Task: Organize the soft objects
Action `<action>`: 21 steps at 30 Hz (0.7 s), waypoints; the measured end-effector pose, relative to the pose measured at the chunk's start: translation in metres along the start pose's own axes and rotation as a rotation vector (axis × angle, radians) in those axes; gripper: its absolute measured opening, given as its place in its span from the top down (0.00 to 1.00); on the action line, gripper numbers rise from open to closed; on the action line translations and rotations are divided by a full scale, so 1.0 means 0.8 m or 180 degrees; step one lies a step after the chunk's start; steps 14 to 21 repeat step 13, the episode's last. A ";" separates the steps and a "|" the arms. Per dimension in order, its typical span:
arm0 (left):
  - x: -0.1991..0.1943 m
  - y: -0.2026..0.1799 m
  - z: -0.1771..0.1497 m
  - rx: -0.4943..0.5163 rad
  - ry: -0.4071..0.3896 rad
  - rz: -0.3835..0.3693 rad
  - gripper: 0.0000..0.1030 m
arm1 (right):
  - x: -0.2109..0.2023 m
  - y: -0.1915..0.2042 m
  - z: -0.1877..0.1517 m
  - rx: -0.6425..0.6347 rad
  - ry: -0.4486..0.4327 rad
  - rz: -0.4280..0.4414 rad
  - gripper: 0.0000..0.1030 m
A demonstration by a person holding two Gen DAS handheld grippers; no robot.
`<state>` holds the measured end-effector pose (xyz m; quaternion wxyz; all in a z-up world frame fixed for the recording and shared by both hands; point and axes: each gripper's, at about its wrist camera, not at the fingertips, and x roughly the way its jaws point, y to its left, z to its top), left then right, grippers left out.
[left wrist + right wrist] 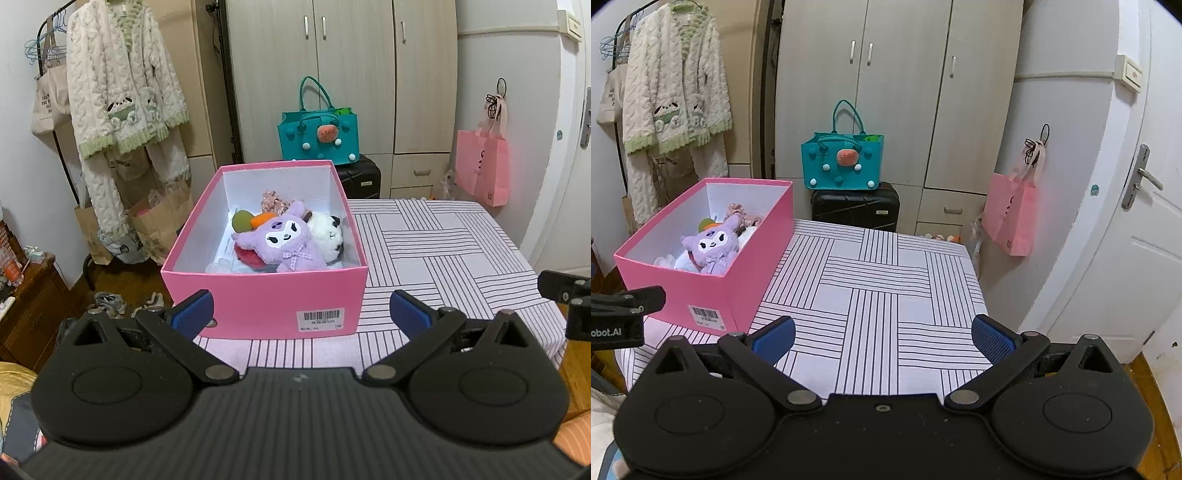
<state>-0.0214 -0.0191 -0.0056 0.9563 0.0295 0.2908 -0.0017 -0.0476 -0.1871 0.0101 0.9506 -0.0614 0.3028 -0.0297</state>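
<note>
A pink box (258, 302) stands open on the striped tablecloth (443, 243). Inside lie a purple bunny plush (284, 240), a white panda plush (328, 230), a green and orange toy (249, 219) and a floral fabric piece (271, 201). My left gripper (301, 312) hovers open just in front of the box's near wall, holding nothing. In the right wrist view the box (713, 291) sits at the left with the purple plush (709, 247) showing. My right gripper (882, 339) is open over bare cloth (879, 288), to the right of the box.
A teal bag (319, 134) rests on a black suitcase (360, 181) behind the table, before a wardrobe (332, 74). A pink bag (482, 166) hangs on the right wall near a door (1126, 240). A fluffy robe (122, 92) hangs on a rack at left, paper bags (159, 221) below.
</note>
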 end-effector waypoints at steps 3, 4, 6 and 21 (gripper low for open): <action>-0.001 0.001 -0.001 -0.0004 -0.0003 -0.0001 0.00 | 0.001 0.000 -0.001 0.0007 0.0007 -0.0015 0.00; -0.001 0.001 -0.001 0.0005 -0.0009 0.0012 0.00 | 0.001 -0.001 -0.001 0.0011 0.0010 -0.0018 0.00; -0.001 0.001 -0.001 0.0017 -0.0010 0.0017 0.00 | 0.002 -0.001 -0.002 0.0022 0.0017 -0.0017 0.00; -0.001 0.000 -0.003 0.0046 0.0017 0.0001 0.00 | 0.001 0.000 -0.004 0.0052 0.0018 -0.0018 0.00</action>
